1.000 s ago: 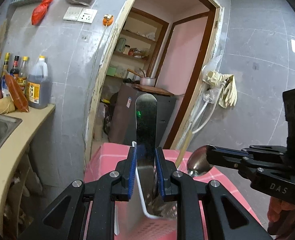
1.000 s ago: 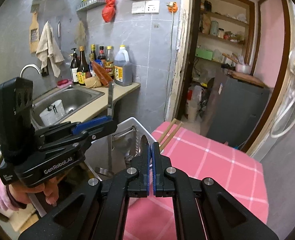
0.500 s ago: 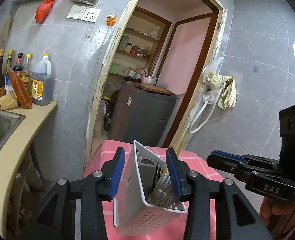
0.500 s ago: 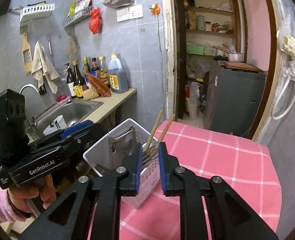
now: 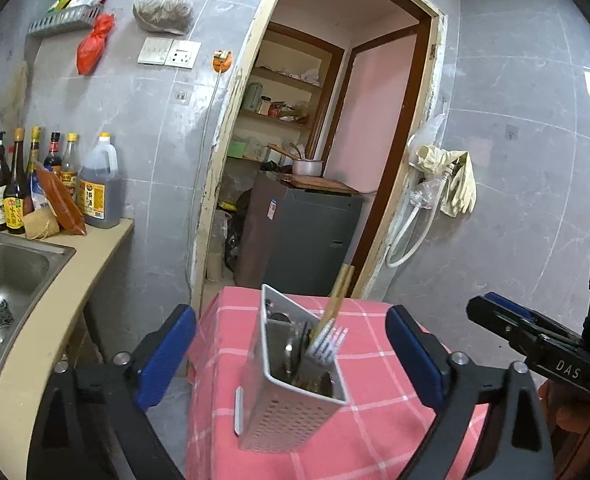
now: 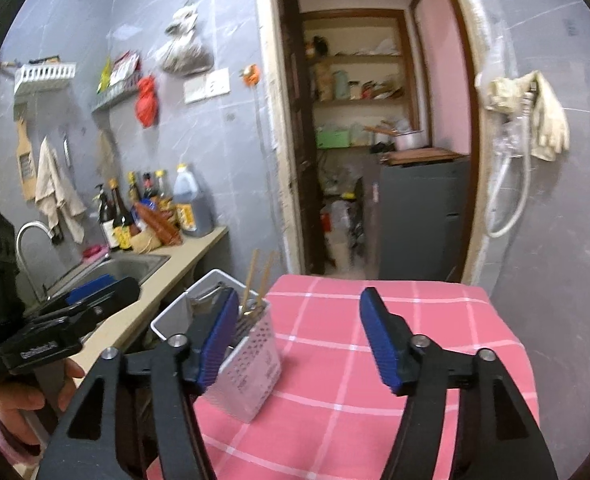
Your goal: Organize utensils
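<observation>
Both grippers empty, utensils in holder on desk.
Left gripper (image 5: 291,356) had just been opening, jaws wide apart, nothing between; white utensil holder (image 5: 291,412) at its 12 o'clock on the pink-check desk (image 5: 379,420), forks (image 5: 327,340) and chopsticks (image 5: 341,292) upright, apparently sorted. Right gripper (image 6: 295,340), at 3 o'clock, also just opening, jaws apart, holder beside its left jaw.
</observation>
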